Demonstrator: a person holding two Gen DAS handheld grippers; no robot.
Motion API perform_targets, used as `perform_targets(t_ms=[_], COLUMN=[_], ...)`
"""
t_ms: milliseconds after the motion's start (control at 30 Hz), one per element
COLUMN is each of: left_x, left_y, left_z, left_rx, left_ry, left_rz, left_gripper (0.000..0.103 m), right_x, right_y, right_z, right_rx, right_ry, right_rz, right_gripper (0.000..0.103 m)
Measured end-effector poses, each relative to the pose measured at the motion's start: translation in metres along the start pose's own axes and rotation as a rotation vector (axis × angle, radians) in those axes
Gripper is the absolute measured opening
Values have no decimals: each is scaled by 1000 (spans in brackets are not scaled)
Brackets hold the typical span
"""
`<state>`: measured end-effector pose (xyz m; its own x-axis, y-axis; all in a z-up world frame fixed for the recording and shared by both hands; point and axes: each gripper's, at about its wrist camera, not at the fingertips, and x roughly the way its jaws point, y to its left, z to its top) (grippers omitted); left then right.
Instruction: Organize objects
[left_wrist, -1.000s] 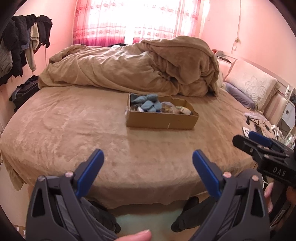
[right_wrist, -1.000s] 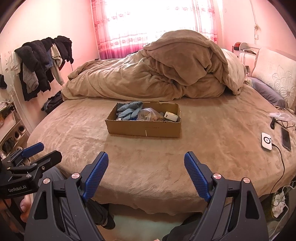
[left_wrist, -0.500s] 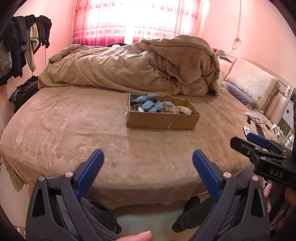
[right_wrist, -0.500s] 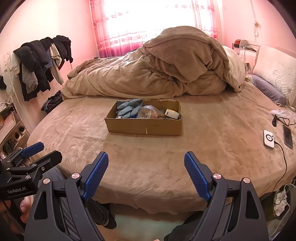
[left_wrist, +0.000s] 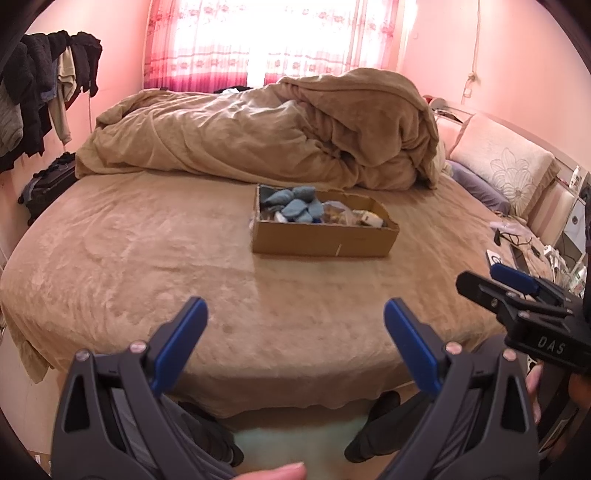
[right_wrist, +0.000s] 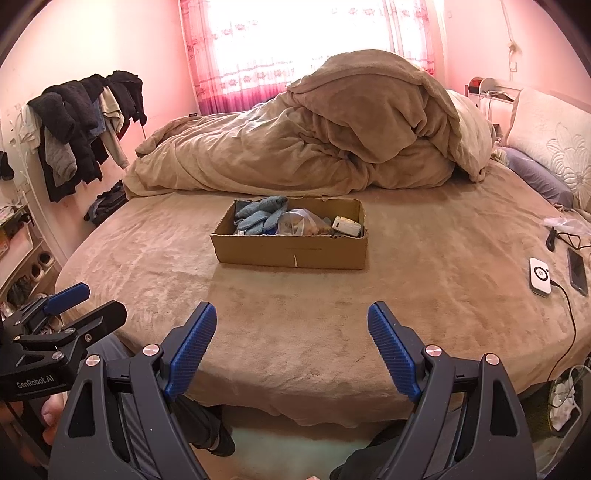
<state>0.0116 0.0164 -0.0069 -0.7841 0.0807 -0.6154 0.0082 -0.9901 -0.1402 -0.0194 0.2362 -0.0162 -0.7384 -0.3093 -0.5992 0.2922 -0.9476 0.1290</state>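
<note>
A shallow cardboard box (left_wrist: 325, 242) (right_wrist: 291, 253) sits in the middle of the tan bed. It holds blue fuzzy cloths (left_wrist: 295, 208) (right_wrist: 260, 216), a clear plastic bag (right_wrist: 301, 223) and a small white item (right_wrist: 347, 226). My left gripper (left_wrist: 295, 321) is open and empty, held near the bed's front edge, well short of the box. My right gripper (right_wrist: 291, 325) is open and empty at the same distance. Each gripper shows at the side of the other's view.
A rumpled tan duvet (right_wrist: 332, 147) is heaped behind the box. A white charger (right_wrist: 540, 276), a phone (right_wrist: 577, 271) and cables lie at the bed's right edge. Clothes (right_wrist: 85, 122) hang on the left wall. Pillows (left_wrist: 506, 170) sit at the right.
Both grippers have moved slightly forward toward the bed, so the box sits a little lower and nearer in the right wrist view. Both stay open and empty.
</note>
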Motion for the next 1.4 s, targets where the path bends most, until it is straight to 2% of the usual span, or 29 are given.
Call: perform_targets(t_ms=[1400], left_x=[12], left_y=[7], left_z=[1], left_rx=[-10], left_ry=[14], left_rz=[0], left_gripper=[97], right_x=[16], right_y=[-3], right_z=[-1], right_rx=[4], right_ry=[24], right_rz=[3], right_gripper=[86])
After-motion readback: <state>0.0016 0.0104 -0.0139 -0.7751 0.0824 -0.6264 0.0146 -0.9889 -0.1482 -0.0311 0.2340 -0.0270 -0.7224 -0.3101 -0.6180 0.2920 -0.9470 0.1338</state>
